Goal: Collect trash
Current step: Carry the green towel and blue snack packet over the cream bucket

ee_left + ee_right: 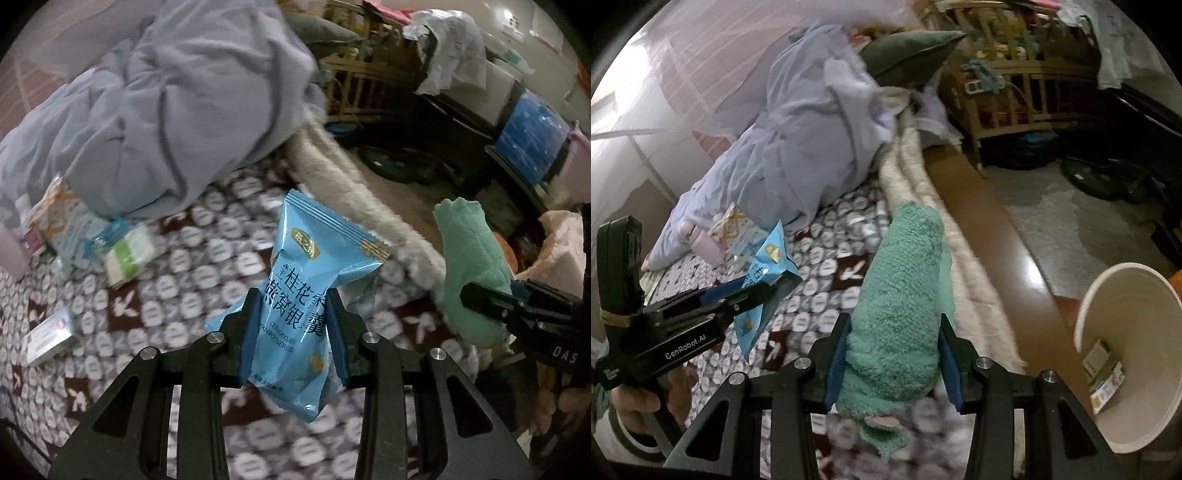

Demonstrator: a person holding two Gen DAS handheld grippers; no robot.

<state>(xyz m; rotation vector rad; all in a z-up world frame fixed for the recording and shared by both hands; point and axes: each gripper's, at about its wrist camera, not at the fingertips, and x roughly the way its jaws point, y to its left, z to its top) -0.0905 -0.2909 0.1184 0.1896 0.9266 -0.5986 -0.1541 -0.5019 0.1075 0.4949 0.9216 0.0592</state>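
My left gripper [291, 321] pinches the light, crinkly blue snack packet [306, 288] mid-body; my right gripper [892, 354] squeezes the soft green cloth [905, 295], both above the bed, left of the bin [1167, 332]

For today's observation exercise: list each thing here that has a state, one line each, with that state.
left gripper: shut on blue snack packet, lifted off the bed
right gripper: shut on green towel
white bin: open, a small box inside
grey duvet: crumpled
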